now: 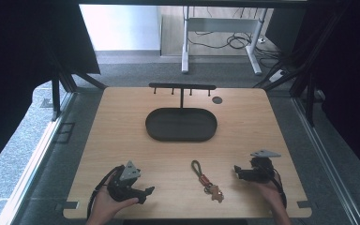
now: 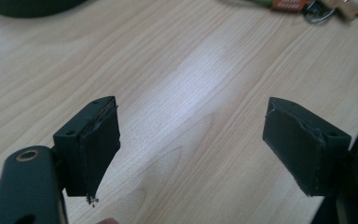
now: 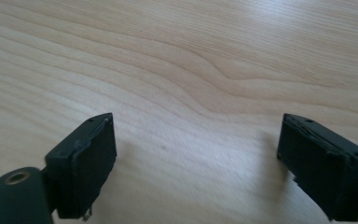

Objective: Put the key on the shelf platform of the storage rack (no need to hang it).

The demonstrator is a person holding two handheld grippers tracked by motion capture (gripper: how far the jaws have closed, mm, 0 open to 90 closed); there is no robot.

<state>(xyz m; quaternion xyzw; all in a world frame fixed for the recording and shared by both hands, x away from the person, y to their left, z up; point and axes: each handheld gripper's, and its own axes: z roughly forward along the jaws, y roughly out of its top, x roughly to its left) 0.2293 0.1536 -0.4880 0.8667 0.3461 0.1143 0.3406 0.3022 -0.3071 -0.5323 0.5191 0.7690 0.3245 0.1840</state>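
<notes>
My left gripper (image 1: 146,191) and right gripper (image 1: 238,171) both sit with jaws spread wide and holding nothing, low over the pale wood-grain table (image 1: 122,126). The keychain (image 1: 205,180) lies flat between them, ahead and to the right of my left jaws and about as near to the right ones, its long axis running away from me. It looks limp: an olive cord loop, an orange tag, a metal ring and a tan charm, with the dark oval tray (image 1: 181,124) and hook rack (image 1: 182,87) well beyond.

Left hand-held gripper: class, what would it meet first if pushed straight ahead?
Probably the keychain: the left hand-held gripper points right along the table toward it, bare wood between. Depth is uncertain.
</notes>
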